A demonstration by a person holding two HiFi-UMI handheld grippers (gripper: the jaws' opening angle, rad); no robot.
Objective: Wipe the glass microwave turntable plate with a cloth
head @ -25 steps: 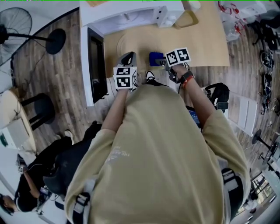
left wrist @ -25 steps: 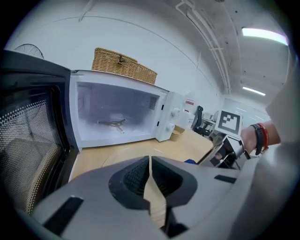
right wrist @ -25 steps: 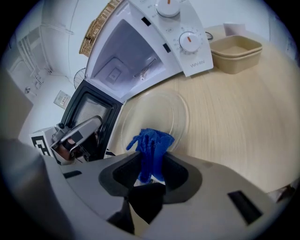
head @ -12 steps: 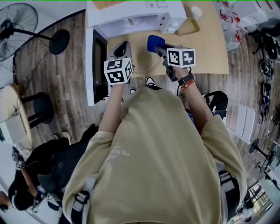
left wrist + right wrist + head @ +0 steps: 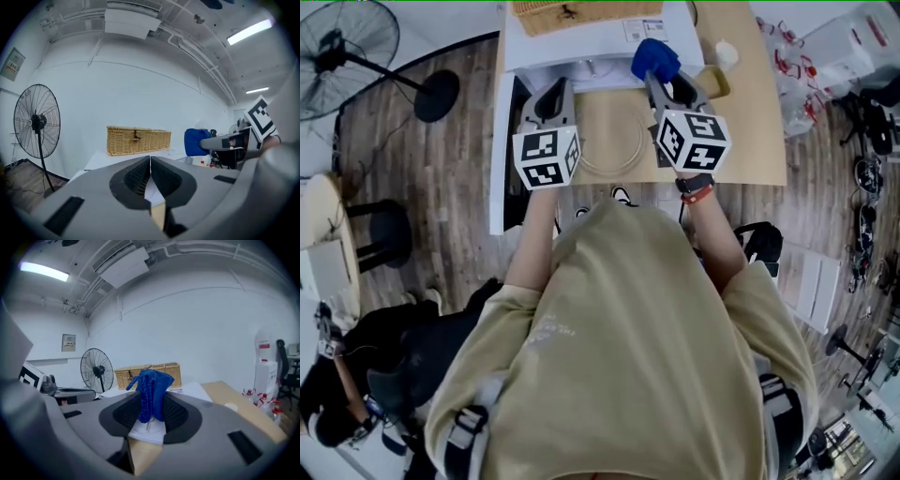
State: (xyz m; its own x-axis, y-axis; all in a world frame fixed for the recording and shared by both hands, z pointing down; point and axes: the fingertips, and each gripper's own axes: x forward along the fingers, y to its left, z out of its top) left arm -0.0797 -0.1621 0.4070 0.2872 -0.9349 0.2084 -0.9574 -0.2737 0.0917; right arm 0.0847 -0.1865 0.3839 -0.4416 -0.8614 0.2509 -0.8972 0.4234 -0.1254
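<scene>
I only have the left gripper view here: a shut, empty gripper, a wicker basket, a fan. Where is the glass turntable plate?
Observer: In the head view, the glass plate lies flat on the wooden table, in front of the white microwave.
Operator: Is the right gripper holding the cloth?
Observer: Yes; the right gripper view shows the right gripper shut on the blue cloth.
Operator: Is it touching the glass?
Observer: No; the head view shows the cloth beyond the plate's far rim.

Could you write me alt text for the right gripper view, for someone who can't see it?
The right gripper clamps a bunched blue cloth between its two grey jaws. Behind it stand a wicker basket and a pedestal fan against a white wall, with a wooden table at right.
</scene>
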